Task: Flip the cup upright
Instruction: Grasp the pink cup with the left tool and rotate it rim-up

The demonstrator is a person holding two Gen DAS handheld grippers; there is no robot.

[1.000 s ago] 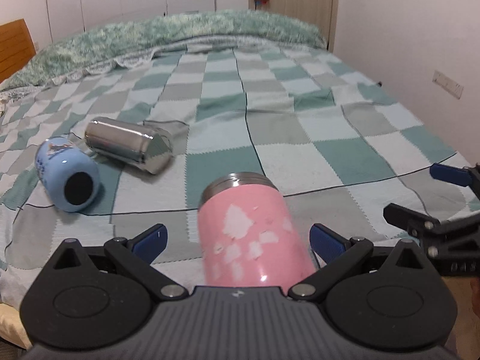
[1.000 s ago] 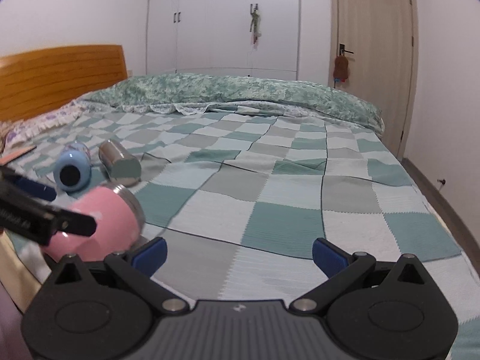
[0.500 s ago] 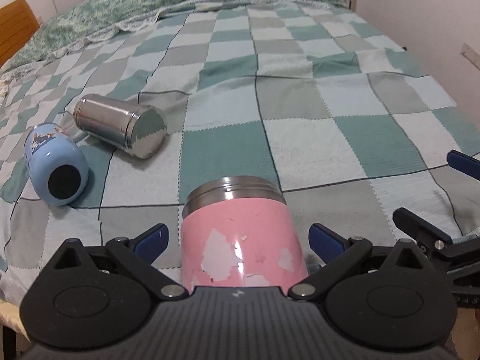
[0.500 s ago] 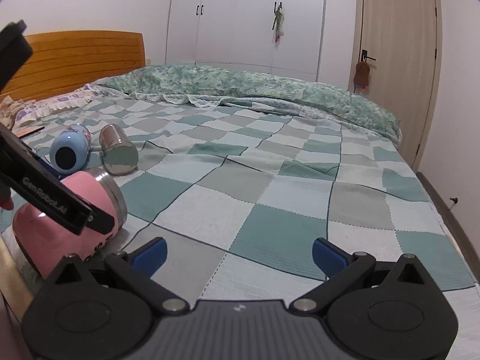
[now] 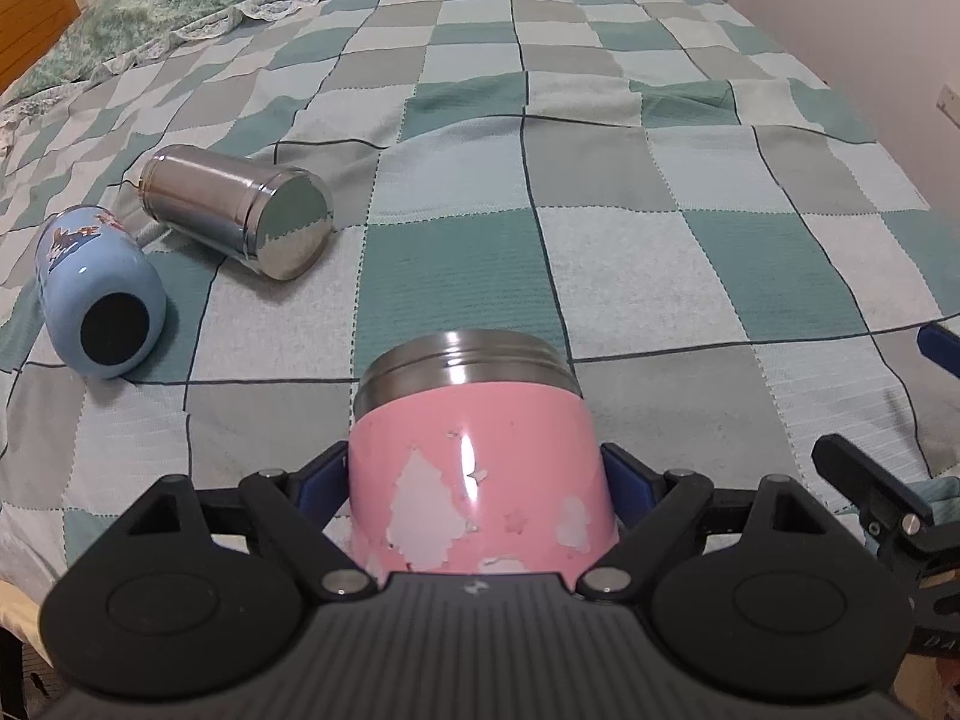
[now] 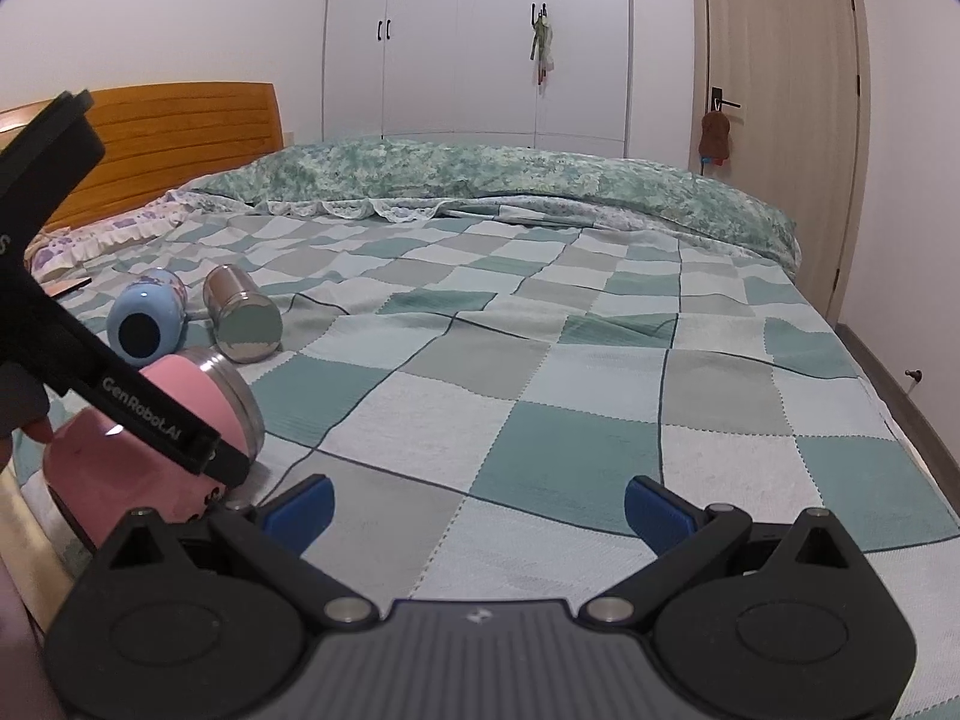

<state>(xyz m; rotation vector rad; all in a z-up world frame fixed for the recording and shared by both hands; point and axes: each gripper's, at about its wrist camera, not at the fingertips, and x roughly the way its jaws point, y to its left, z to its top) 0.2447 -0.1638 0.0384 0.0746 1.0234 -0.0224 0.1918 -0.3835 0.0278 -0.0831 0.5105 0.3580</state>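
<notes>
A pink cup (image 5: 480,462) with a steel rim and worn paint lies on its side on the checked bedspread near the bed's front edge, rim pointing away from me. My left gripper (image 5: 480,480) is shut on the cup's body, its blue pads pressed against both sides. The cup also shows at the left of the right wrist view (image 6: 150,450), with the left gripper's black frame across it. My right gripper (image 6: 477,507) is open and empty, low over the bedspread to the right of the cup.
A steel cup (image 5: 240,219) and a light blue cup (image 5: 99,294) lie on their sides to the far left. The checked bedspread (image 5: 660,180) stretches ahead to a folded green quilt (image 6: 480,180). A wooden headboard (image 6: 168,138), wardrobe and door stand behind.
My left gripper has moved forward around the pink cup and closed its pads onto its sides. The right gripper has stayed open and has barely shifted.
</notes>
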